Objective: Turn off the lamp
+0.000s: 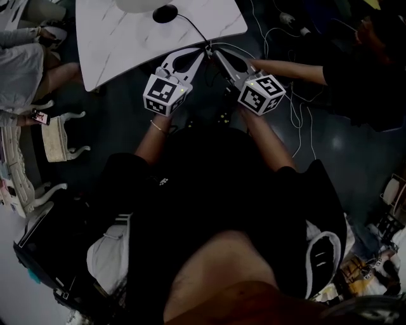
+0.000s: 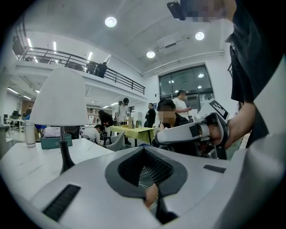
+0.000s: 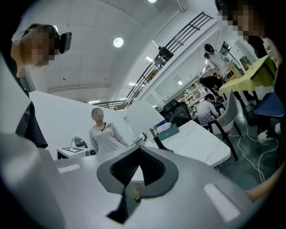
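Note:
The lamp [image 2: 60, 96] has a white shade on a black stem and stands on the white marble table [image 1: 127, 44]. Its round black base [image 1: 165, 13] shows in the head view, and its black cord [image 1: 193, 28] runs to the table's near edge. Both grippers meet tip to tip at that edge, where the cord comes off. My left gripper [image 1: 202, 54] is shut, and so is my right gripper [image 1: 214, 52]. A dark cord piece shows behind each pair of closed jaws. Whether either one pinches it I cannot tell. The shade [image 3: 143, 117] also shows in the right gripper view.
Another person's arm [image 1: 285, 68] reaches in from the right, close to my right gripper. White cables [image 1: 295, 114] lie on the dark floor. An ornate white bench [image 1: 57, 136] stands at the left. A teal box [image 2: 53, 142] and a white cup [image 2: 30, 134] sit beside the lamp.

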Demonstrator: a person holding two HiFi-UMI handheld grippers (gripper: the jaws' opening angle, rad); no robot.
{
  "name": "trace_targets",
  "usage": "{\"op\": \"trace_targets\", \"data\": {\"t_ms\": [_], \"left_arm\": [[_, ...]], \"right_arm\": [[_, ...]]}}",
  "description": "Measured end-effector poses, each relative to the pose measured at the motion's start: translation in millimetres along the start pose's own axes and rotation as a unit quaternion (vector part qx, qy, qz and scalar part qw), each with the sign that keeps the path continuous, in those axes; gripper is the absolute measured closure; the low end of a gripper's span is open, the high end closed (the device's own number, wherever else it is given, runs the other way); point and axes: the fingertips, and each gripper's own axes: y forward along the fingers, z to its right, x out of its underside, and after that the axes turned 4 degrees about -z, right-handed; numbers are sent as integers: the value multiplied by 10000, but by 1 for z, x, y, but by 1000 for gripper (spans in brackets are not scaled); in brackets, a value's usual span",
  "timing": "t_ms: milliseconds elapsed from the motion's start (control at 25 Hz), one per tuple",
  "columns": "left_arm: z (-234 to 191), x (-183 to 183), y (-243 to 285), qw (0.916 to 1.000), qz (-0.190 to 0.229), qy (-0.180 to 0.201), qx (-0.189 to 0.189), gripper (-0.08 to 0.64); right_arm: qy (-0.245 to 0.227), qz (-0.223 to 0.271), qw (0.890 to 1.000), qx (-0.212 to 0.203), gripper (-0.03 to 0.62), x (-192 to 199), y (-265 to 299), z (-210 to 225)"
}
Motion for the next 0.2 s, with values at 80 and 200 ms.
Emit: {"op": "trace_targets", "data": {"t_ms": [80,200], "left_arm": [[-2,1,0,10000,-6,4,2,554],[-6,-1,1,10000,65,30,12,554]], "right_arm": [[-5,-1,10000,1,592,1,2,1],[-15,12,10000,-11,592,1,6,1]]}}
